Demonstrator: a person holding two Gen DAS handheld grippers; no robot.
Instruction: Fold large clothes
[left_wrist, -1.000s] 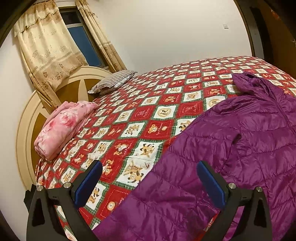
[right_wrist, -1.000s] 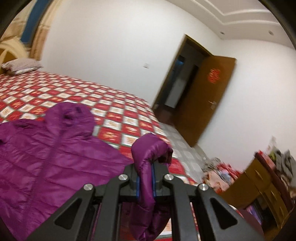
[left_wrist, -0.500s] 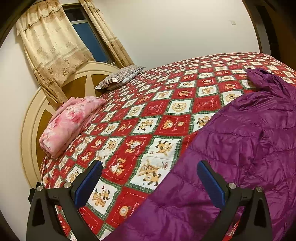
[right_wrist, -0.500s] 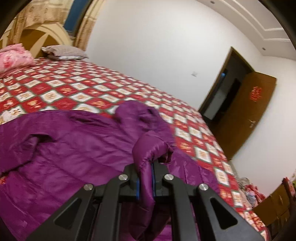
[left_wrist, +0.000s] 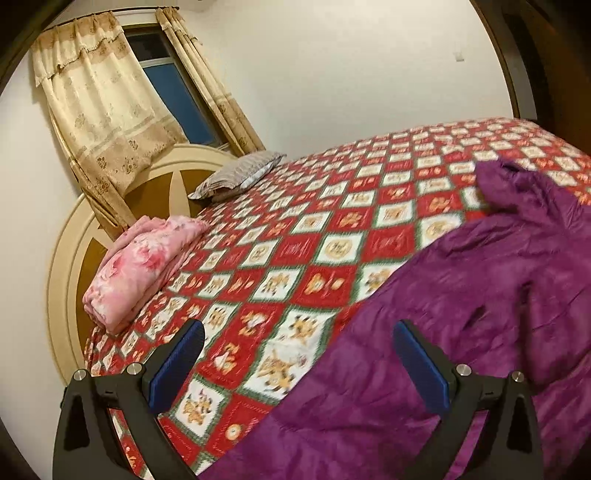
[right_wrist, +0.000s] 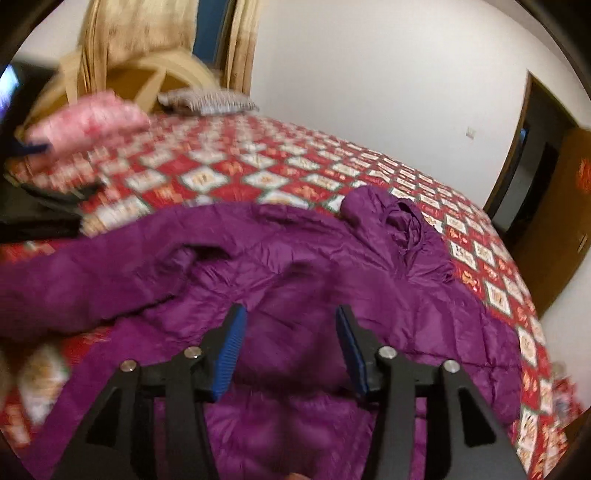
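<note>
A purple quilted down jacket (right_wrist: 303, 273) lies spread on the bed, hood (right_wrist: 391, 218) toward the far side; it also shows in the left wrist view (left_wrist: 461, 332). My right gripper (right_wrist: 290, 332) is open and empty just above the jacket's body, with a sleeve lying folded over the front (right_wrist: 110, 273). My left gripper (left_wrist: 299, 354) is wide open and empty above the jacket's left edge and the bedspread. The left gripper shows blurred at the left edge of the right wrist view (right_wrist: 40, 206).
The bed has a red checked cartoon bedspread (left_wrist: 295, 254). A folded pink blanket (left_wrist: 144, 266) and a grey striped pillow (left_wrist: 240, 175) lie by the round headboard (left_wrist: 74, 236). A curtained window (left_wrist: 110, 110) is behind. An open brown door (right_wrist: 554, 206) is at the right.
My right gripper has opened and let go of the purple sleeve, which now lies on the jacket. It swung left over the jacket. My left gripper stayed open and tilted up slightly.
</note>
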